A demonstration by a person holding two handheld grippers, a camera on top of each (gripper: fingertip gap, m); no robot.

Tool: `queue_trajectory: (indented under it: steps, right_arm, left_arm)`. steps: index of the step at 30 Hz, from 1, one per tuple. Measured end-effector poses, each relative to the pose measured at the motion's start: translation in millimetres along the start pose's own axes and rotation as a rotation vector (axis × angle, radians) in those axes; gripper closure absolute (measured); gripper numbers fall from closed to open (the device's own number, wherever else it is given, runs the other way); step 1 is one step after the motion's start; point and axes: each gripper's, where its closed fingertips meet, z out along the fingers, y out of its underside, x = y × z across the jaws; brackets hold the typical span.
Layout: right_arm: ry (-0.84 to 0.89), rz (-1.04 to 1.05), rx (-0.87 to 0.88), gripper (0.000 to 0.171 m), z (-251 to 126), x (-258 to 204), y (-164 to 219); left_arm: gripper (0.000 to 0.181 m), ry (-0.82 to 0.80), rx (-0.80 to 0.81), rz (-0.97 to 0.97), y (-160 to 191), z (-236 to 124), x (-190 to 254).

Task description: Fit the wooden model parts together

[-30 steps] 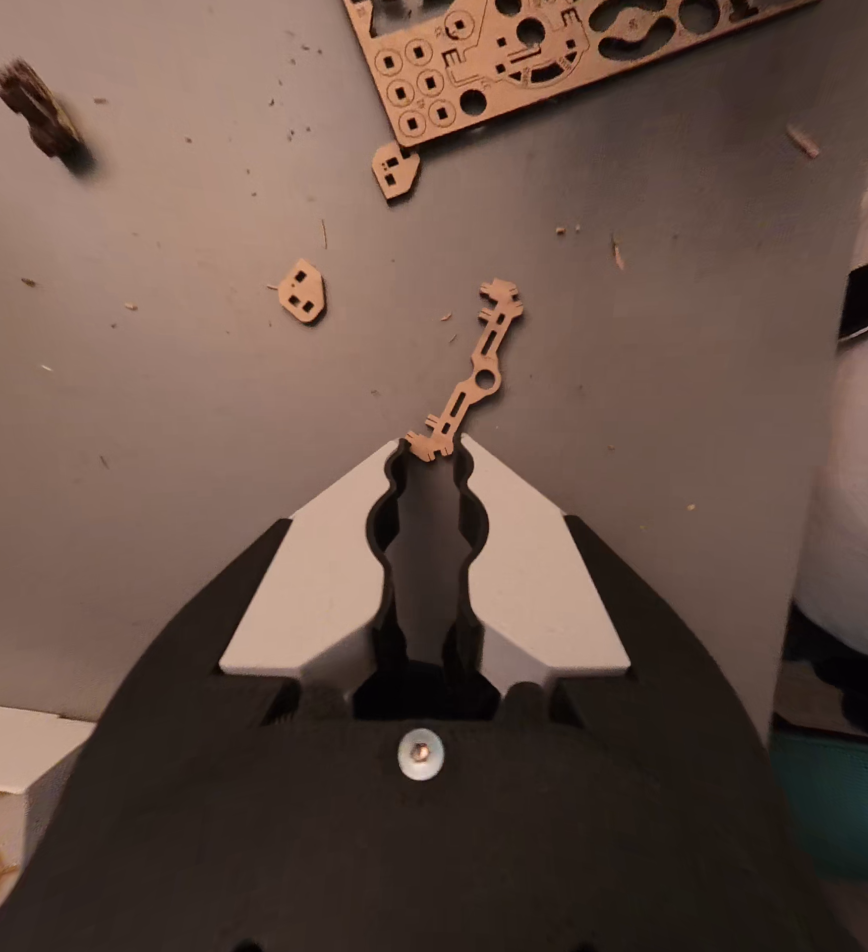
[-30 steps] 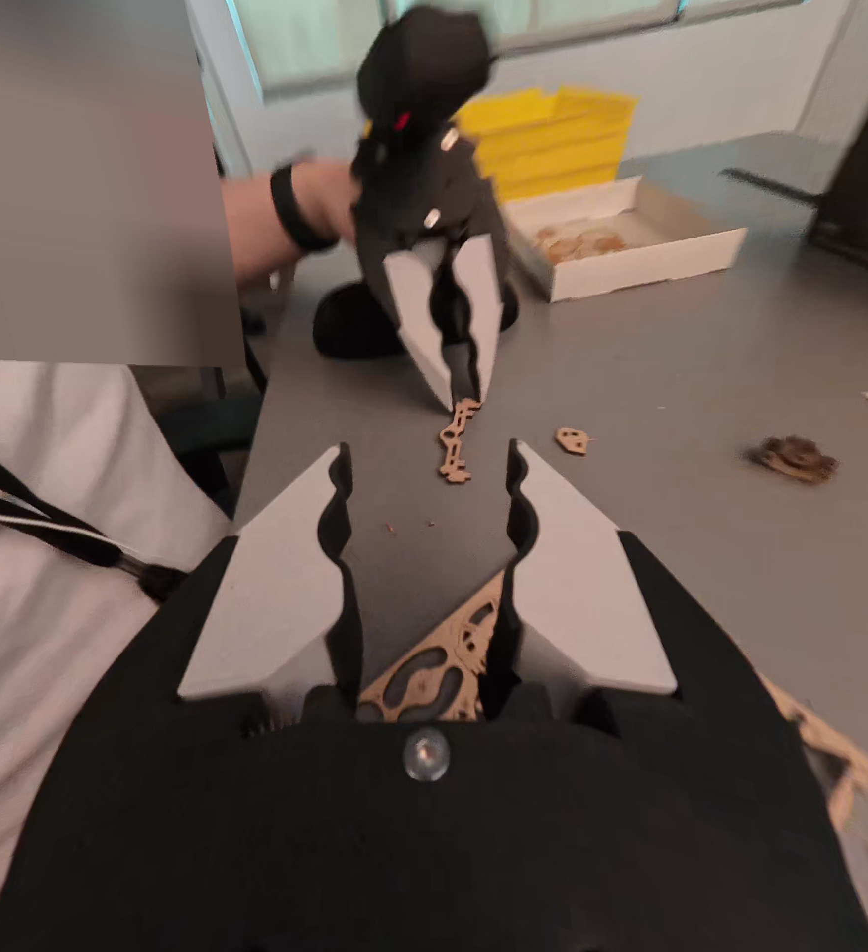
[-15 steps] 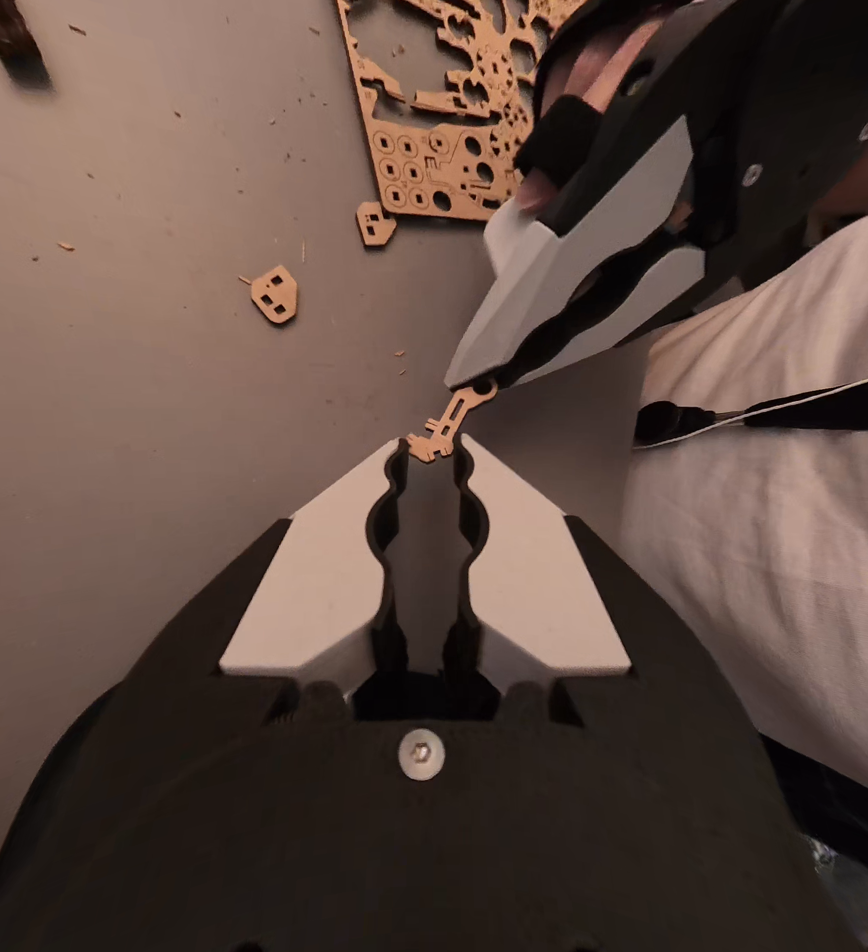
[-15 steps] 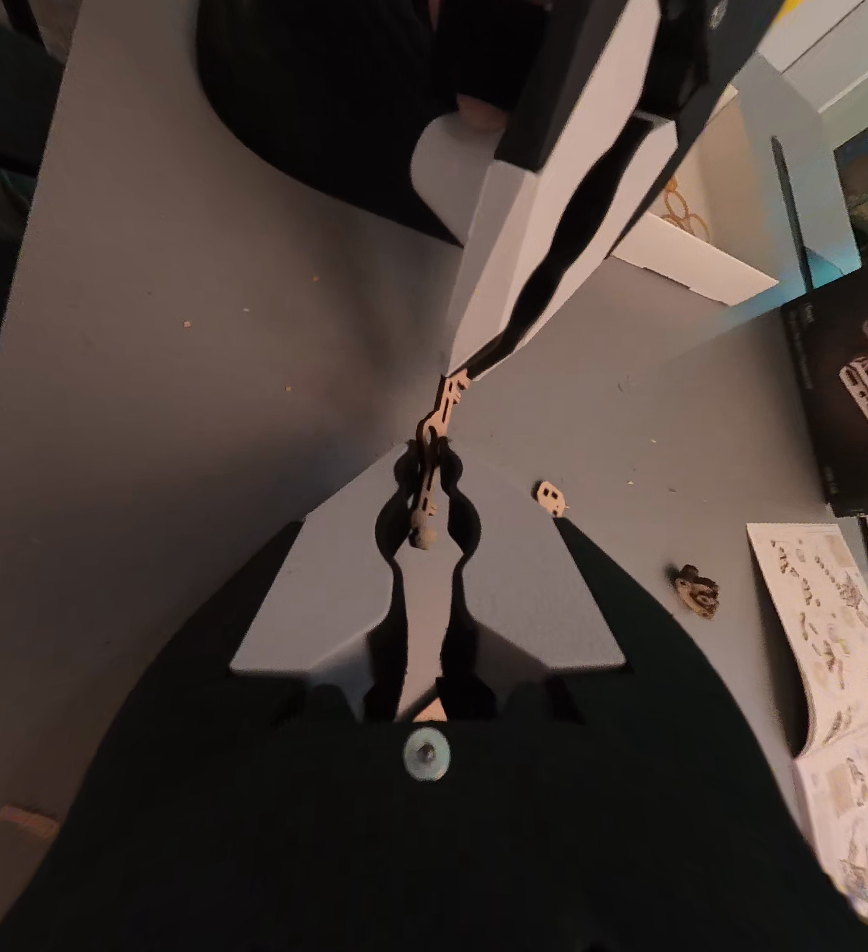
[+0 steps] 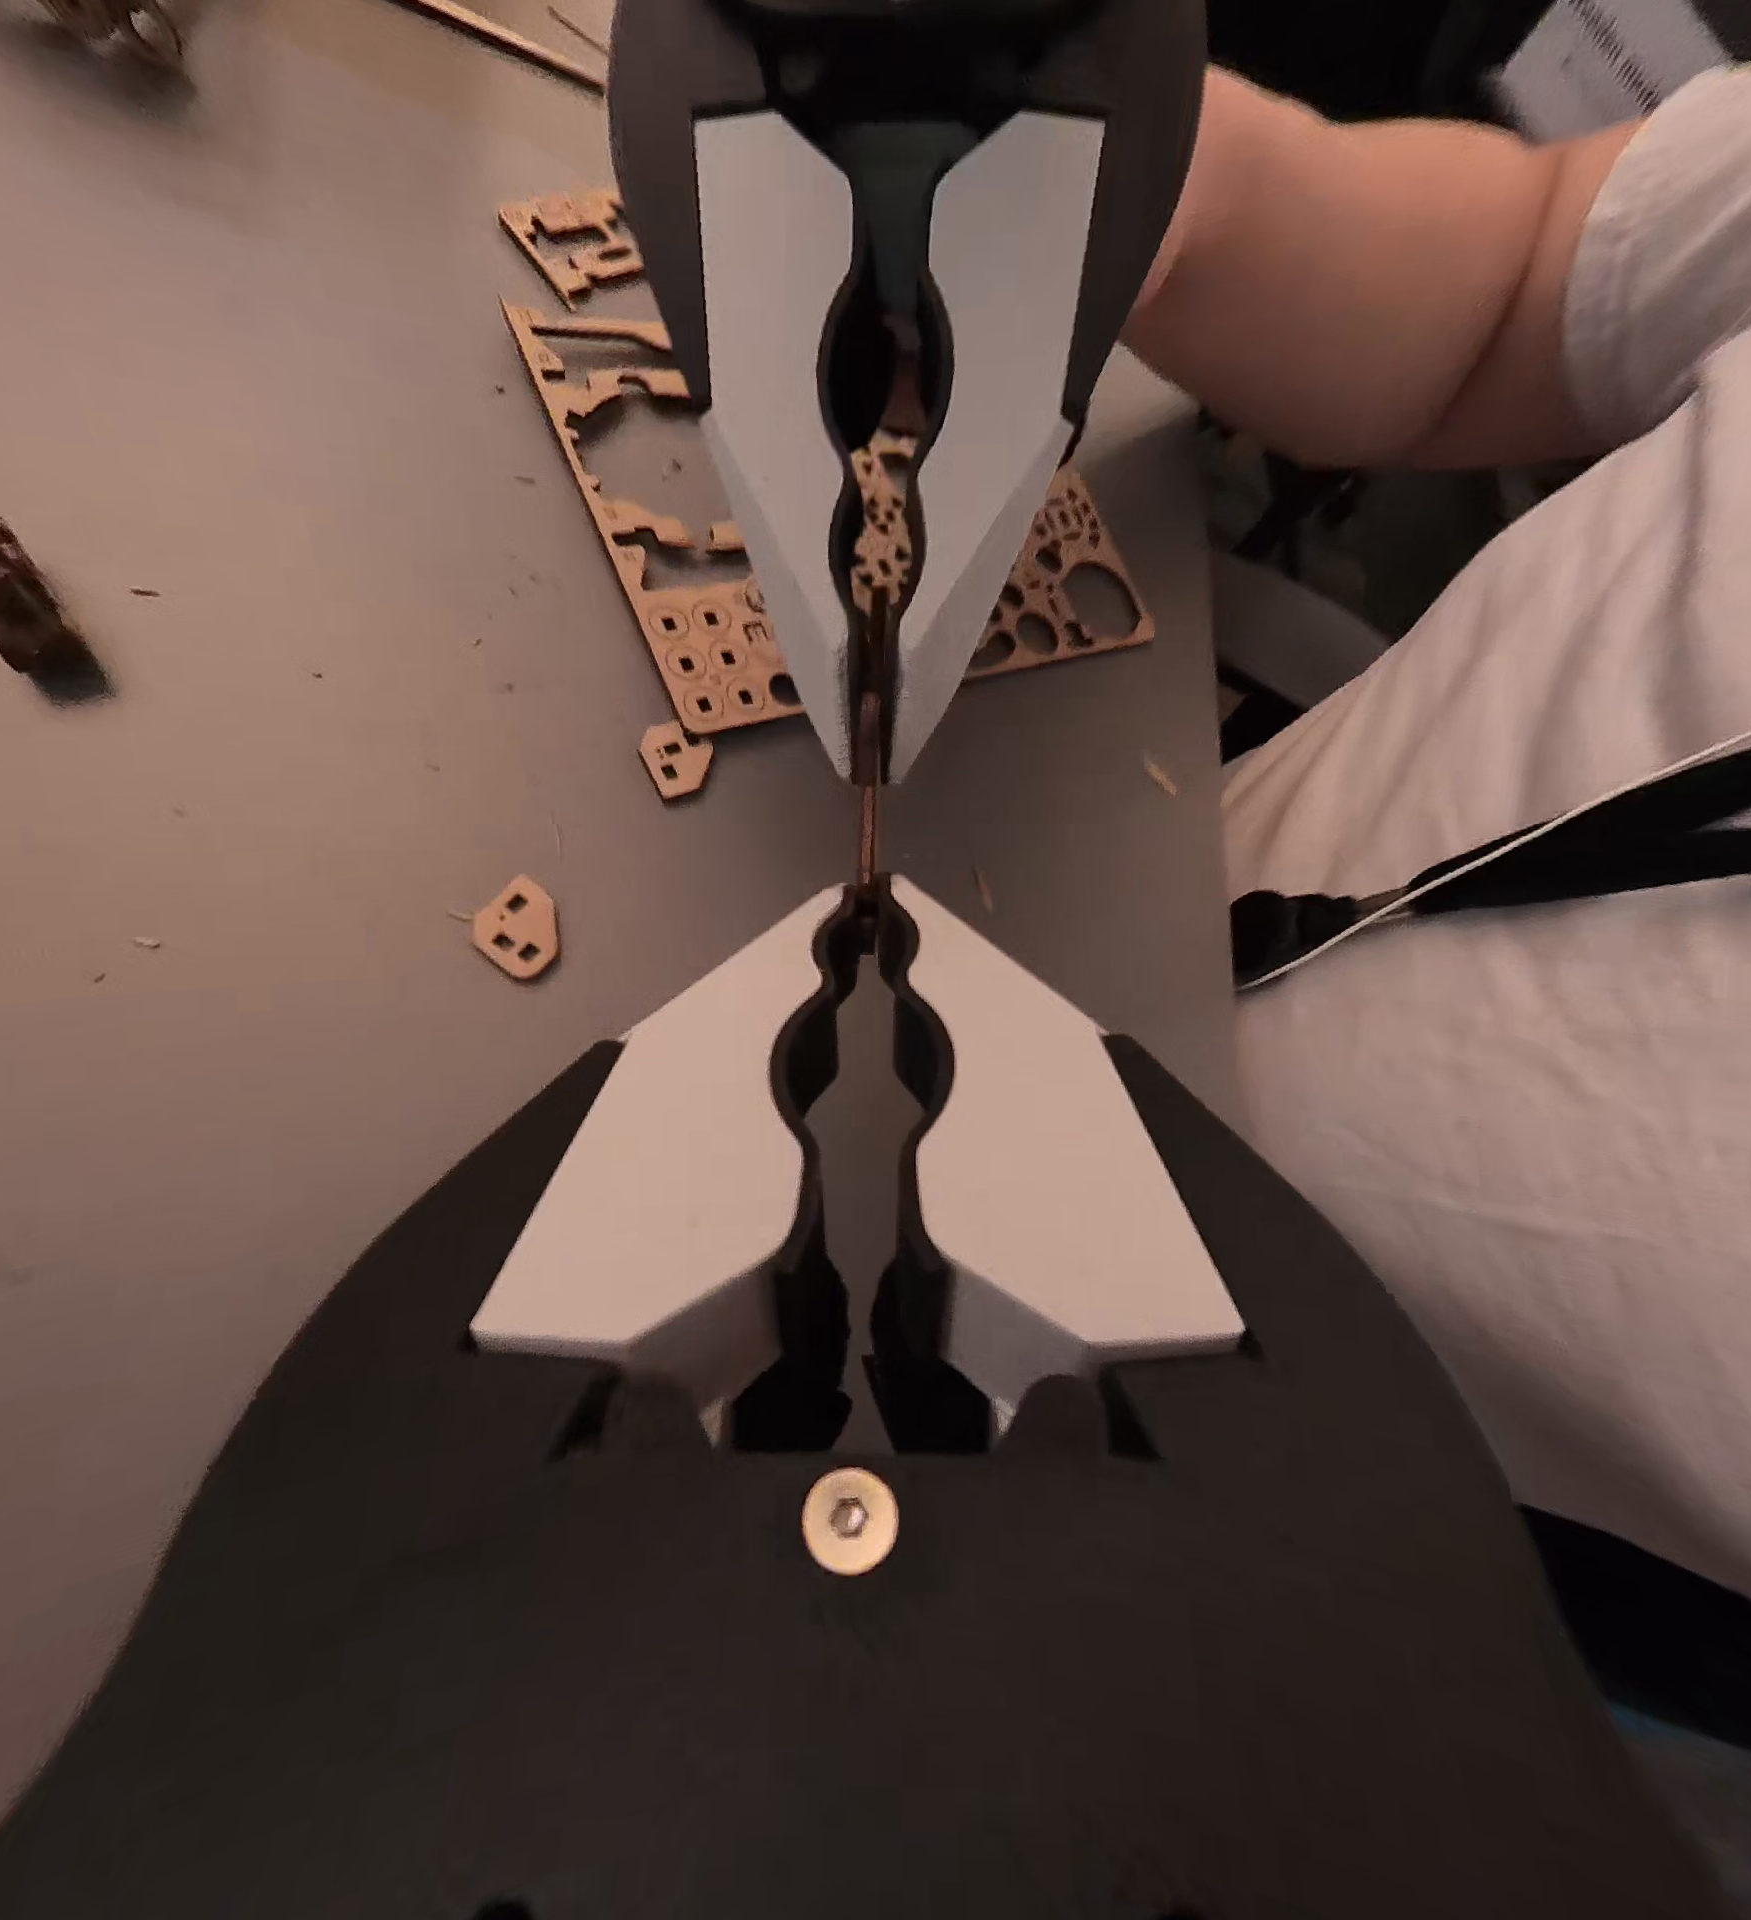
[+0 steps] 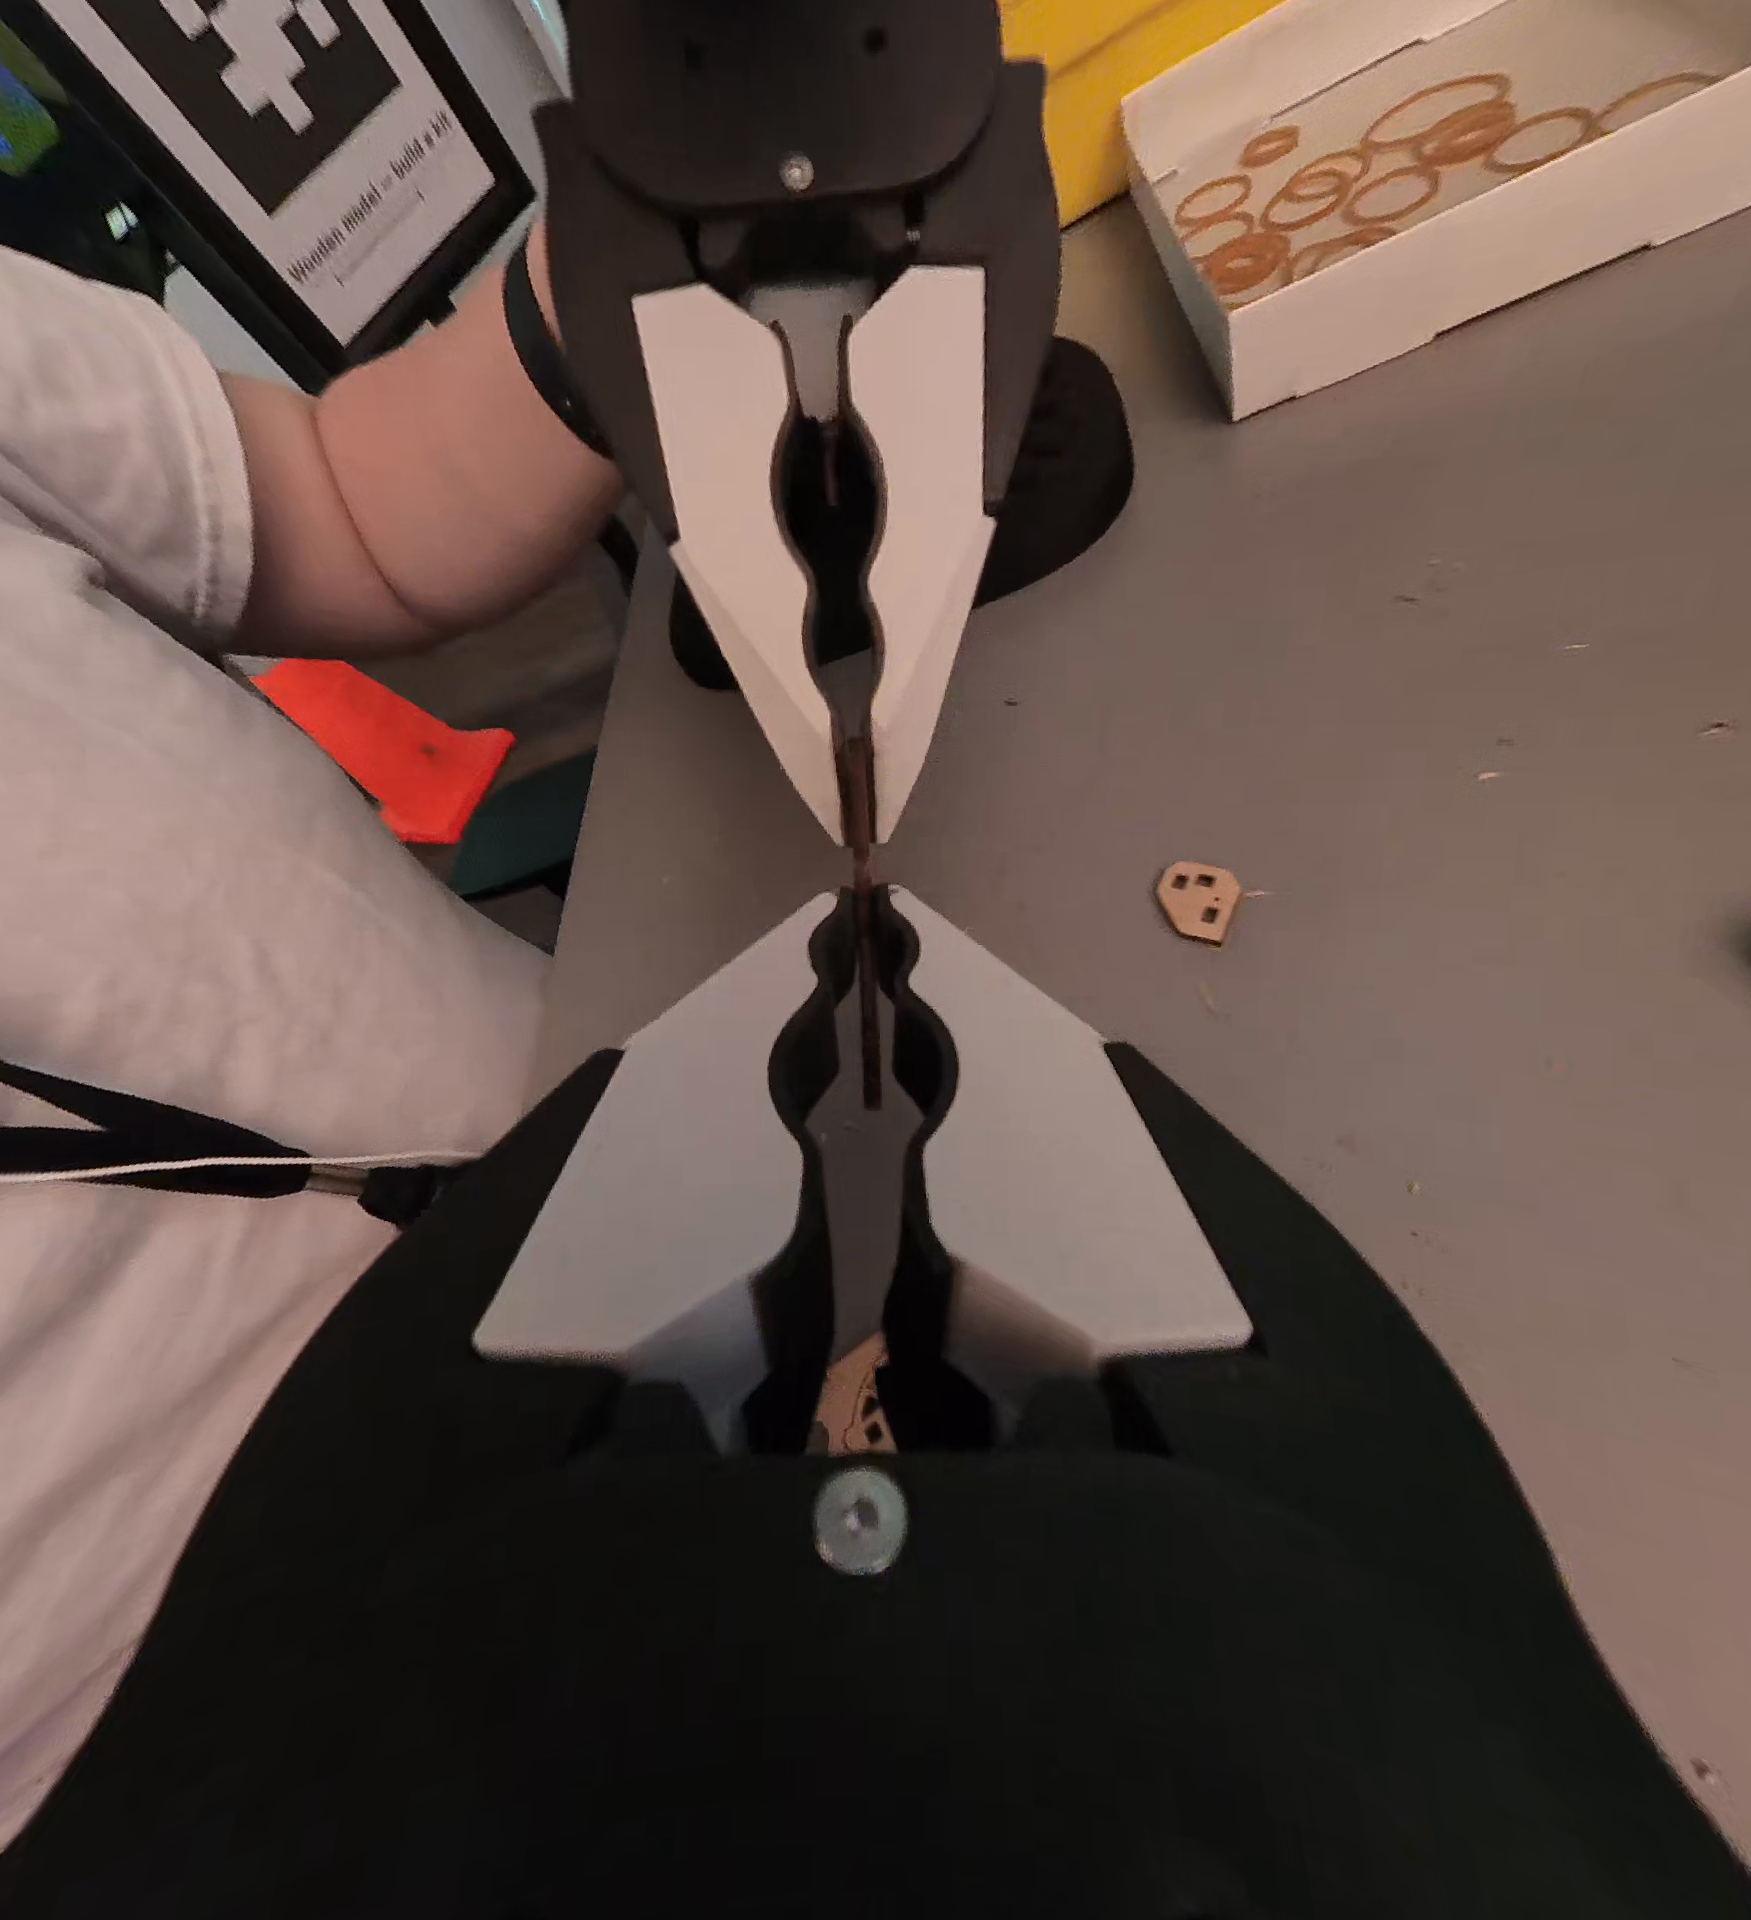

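Observation:
A thin wooden strip [image 5: 866, 831] with slots is held edge-on above the grey table [image 5: 279, 1039]. My left gripper [image 5: 863, 902] is shut on its near end. My right gripper [image 5: 866, 771] faces it tip to tip and is shut on the other end. In the right wrist view the strip [image 6: 868, 1018] runs back between the right gripper's [image 6: 863, 902] pads, and the left gripper [image 6: 860, 833] pinches the far end. A laser-cut wooden sheet [image 5: 632, 582] lies on the table behind the right gripper. Two small shield-shaped wooden pieces [image 5: 518, 928] [image 5: 679, 762] lie loose nearby.
A dark assembled wooden part [image 5: 14, 613] lies at the left. A white box of wooden rings [image 6: 1473, 156] and a yellow bin [image 6: 1079, 104] stand at the back. The person's white shirt [image 5: 1525, 1143] and arm [image 5: 1349, 312] are at the table edge. Wood crumbs dot the table. The grippers are tip to tip, or close to it.
The right gripper came in and shut on the strip's far end. Both grippers then turned the strip from flat to edge-on and now face each other tip to tip above the table.

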Motion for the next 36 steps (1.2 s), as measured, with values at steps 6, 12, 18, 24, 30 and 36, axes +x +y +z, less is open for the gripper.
queue_trajectory:
  steps: [6, 12, 18, 24, 30, 36]
  right_arm:
    - [-0.057, 0.005, 0.033, 0.158, -21, 5, -6]
    - [-0.053, -0.080, -0.052, 0.171, -34, 14, -8]
    - [0.000, -0.007, 0.029, 0.171, -90, 49, -18]
    - [-0.069, 0.118, 0.254, 0.171, -123, 57, -26]
    - [-0.105, 0.119, 0.206, 0.171, -105, 54, -19]
    - [-0.166, 0.110, 0.190, 0.171, -91, 47, -15]
  left_arm:
    - [0.181, 0.011, 0.072, -0.025, -15, 7, -5]
    - [0.181, 0.002, 0.126, -0.027, -33, 9, -13]
    - [0.152, -0.197, 0.088, 0.000, -32, 6, -58]
    - [0.158, -0.143, 0.160, -0.009, -63, 22, -67]
    - [0.170, -0.032, 0.229, 0.011, -92, 33, -58]
    - [0.181, 0.062, 0.258, -0.033, -88, 40, -55]
